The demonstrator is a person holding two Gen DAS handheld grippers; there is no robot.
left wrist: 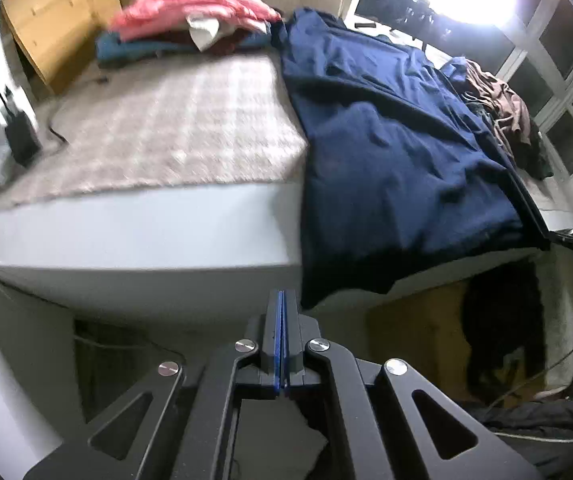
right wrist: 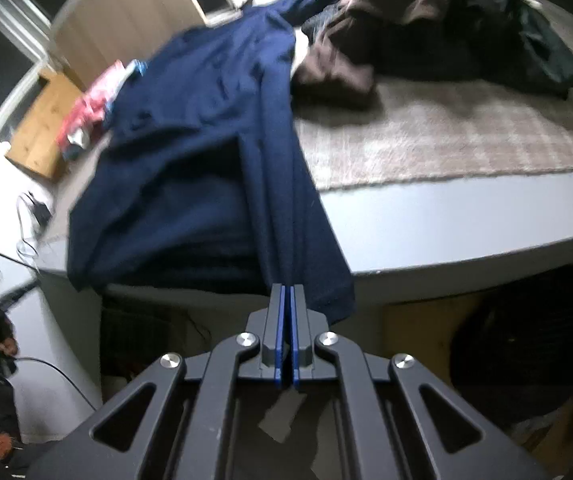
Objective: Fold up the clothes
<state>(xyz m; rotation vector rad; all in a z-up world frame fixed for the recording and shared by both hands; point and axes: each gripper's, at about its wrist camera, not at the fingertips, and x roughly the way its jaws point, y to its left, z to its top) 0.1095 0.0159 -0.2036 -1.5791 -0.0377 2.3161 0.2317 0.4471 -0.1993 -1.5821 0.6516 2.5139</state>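
Draping over the bed's [left wrist: 146, 216] near edge, the wrinkled navy cotton shirt [left wrist: 398, 152] seems pinched by the right hand-held gripper [right wrist: 287, 292]; the left hand-held gripper [left wrist: 282, 300] is closed, empty.

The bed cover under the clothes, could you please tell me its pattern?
The bed cover is a beige-and-white plaid, clearest in the left wrist view.

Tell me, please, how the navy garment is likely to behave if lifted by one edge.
Probably floppy: the navy garment wrinkles and droops over the bed edge. Likely light, thin fabric. It may slide off as it's pulled.
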